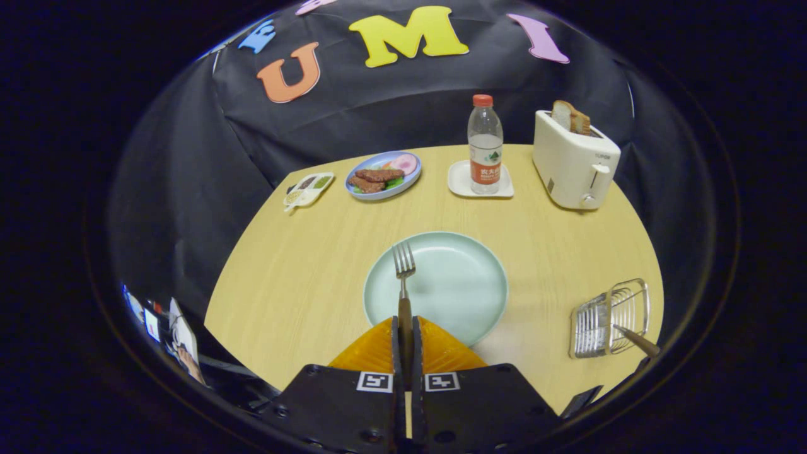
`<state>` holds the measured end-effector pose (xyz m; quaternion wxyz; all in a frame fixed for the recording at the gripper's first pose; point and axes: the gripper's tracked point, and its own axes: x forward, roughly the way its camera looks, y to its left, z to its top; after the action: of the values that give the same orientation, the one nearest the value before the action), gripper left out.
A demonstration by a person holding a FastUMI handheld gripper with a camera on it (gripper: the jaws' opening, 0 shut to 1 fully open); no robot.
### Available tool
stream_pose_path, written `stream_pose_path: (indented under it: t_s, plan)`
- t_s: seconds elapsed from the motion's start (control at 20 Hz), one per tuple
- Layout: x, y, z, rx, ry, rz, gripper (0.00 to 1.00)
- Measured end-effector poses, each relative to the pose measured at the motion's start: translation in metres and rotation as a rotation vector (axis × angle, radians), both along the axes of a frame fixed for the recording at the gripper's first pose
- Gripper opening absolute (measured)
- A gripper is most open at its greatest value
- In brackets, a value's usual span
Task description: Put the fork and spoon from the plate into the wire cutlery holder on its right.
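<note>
My gripper [405,334] is shut on the dark handle of the fork [403,268], whose metal tines point away from me over the pale green plate [466,284]. The orange fingers [372,350] press the handle from both sides. The plate lies just ahead of the fingers with nothing else on it. To the plate's right stands the wire cutlery holder [608,318], with the spoon [637,340] leaning in it, brown handle sticking out toward me.
At the table's far side are a white toaster [574,161] with bread slices, a water bottle [485,145] on a white coaster, a blue plate of food [383,174] and a small condiment dish [307,189]. The wooden table [302,277] ends near the fingers.
</note>
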<state>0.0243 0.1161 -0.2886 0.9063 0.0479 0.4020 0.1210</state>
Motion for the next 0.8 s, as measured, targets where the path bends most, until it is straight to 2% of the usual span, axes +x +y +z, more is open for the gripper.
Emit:
stream_pose_path:
  t_s: [0.4, 0.8]
  plan:
    - [-0.023, -0.1, 0.034, -0.041, 0.012, -0.013, 0.04]
    - [-0.056, -0.212, 0.049, -0.081, 0.069, -0.089, 0.04]
